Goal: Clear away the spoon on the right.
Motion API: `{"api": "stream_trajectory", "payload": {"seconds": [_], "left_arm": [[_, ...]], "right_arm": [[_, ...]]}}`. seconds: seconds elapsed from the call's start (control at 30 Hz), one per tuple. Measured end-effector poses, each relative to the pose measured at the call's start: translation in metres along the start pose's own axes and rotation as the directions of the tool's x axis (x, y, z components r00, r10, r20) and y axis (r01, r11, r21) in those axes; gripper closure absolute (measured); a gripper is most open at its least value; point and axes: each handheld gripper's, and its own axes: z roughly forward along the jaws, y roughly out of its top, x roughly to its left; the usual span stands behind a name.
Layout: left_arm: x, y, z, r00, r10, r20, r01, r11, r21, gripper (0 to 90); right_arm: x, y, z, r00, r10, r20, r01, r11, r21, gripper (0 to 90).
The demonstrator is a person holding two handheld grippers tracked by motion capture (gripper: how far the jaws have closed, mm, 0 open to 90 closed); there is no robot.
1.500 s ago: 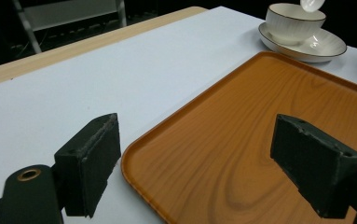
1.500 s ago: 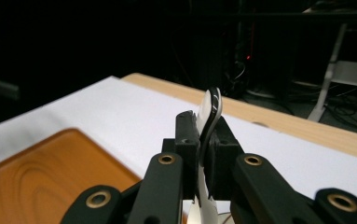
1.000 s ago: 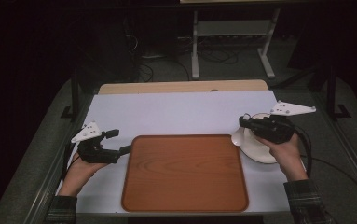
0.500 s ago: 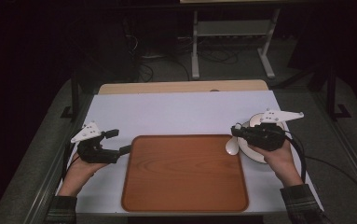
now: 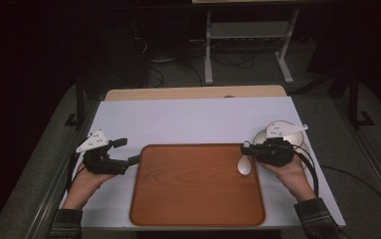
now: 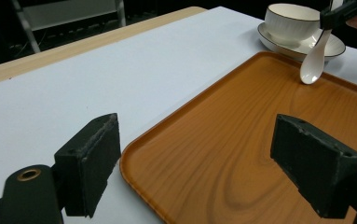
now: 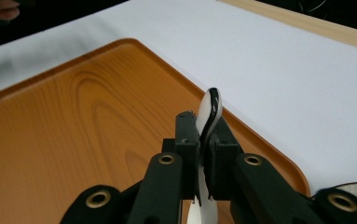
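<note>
Spoon (image 5: 244, 166) count from the high view: exactly one, white, pinched by the right gripper (image 5: 248, 149) and hanging bowl-down over the right edge of the wooden tray (image 5: 197, 209); one tray, one white table mat (image 5: 193, 119) under it, two grippers, two hands. Just behind the right gripper sits a white saucer (image 5: 297, 133), partly covered by the gripper's grey plate; the left gripper (image 5: 128, 152) is at the tray's left edge, jaws spread with nothing between them; tray surface itself is bare, so nothing blocks the spoon's way down.

Left gripper view: its two black pads (image 6: 88, 164) stand wide apart, straddling the tray's near corner (image 6: 223, 154) without touching it; far off you can see one cup (image 6: 291, 23) on one saucer (image 6: 331, 46), and the spoon (image 6: 314, 63) dangling from the other gripper (image 6: 346, 11), its bowl just above the tray by the rim, right beside the saucer.

Right gripper view: jaws pressed tight on the spoon's handle (image 7: 209, 116), which sticks up between them; the tray (image 7: 73, 130) spreads below, white mat (image 7: 283, 60) beyond, a sliver of saucer (image 7: 353, 189) at the bottom right corner.
</note>
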Motion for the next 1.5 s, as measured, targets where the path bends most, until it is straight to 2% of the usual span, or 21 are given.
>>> {"api": "stream_trajectory", "payload": {"seconds": [0.07, 0.5, 1.17, 1.5], "left_arm": [[0.0, 0.0, 0.0, 1.0, 0.0, 0.0, 0.0, 1.0, 0.001, 15.4], [-0.002, 0.0, 0.003, 1.0, 0.005, 0.007, -0.005, 1.0, 0.007, 15.4], [-0.003, -0.001, 0.005, 0.9999, 0.005, 0.009, -0.005, 0.9999, 0.014, 15.4], [-0.003, -0.002, 0.006, 0.9999, 0.004, 0.01, -0.005, 0.9998, 0.018, 15.4]], "right_arm": [[0.001, 0.0, 0.002, 0.9999, -0.011, -0.002, 0.011, 0.9999, 0.009, 84.7], [-0.002, 0.001, 0.009, 0.9999, -0.001, -0.015, 0.001, 1.0, -0.002, 84.7], [0.005, 0.004, 0.042, 0.9976, -0.03, -0.063, 0.031, 0.9994, 0.016, 84.8], [0.012, 0.005, 0.064, 0.9952, -0.055, -0.081, 0.06, 0.9959, 0.067, 84.7]]}}
